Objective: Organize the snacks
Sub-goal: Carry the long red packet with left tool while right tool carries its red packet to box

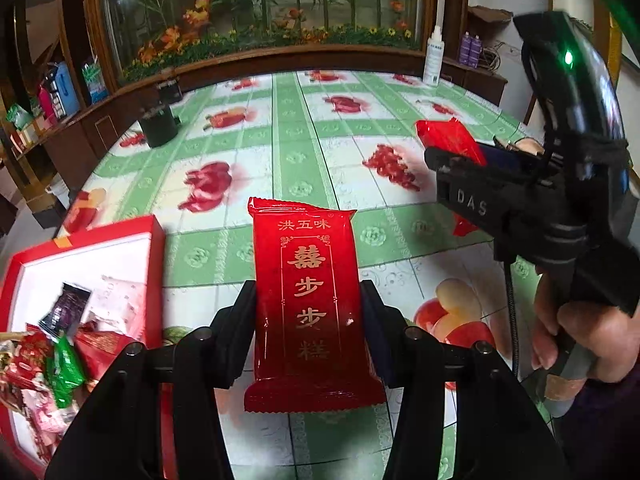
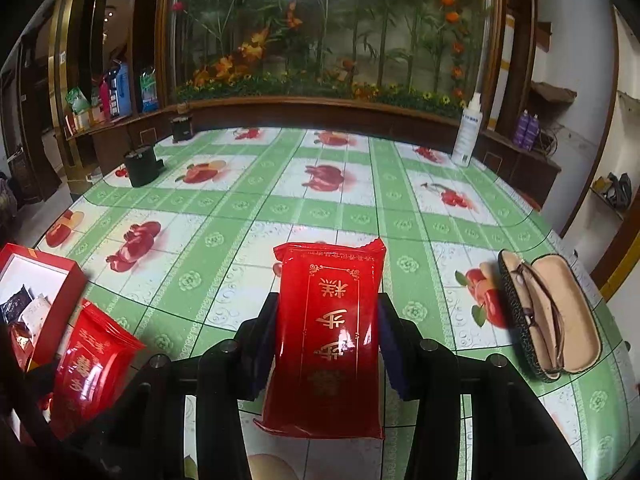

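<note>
Each tool grips a red snack packet across its width: the left tool (image 1: 308, 320) clamps one red packet (image 1: 306, 304), the right tool (image 2: 326, 336) another red packet (image 2: 332, 332), both clear of the bench (image 2: 320, 208). The red box (image 1: 152, 264) lies to the left tool's left. Best to carry each over it, level, before loosening.

A home dining room, probably: a counter (image 2: 320, 208) under a fruit-print cloth, a wood-framed glass case of artificial flowers (image 2: 328, 32), cluttered side shelves (image 2: 100, 112), an open glasses case (image 2: 552, 316).
</note>
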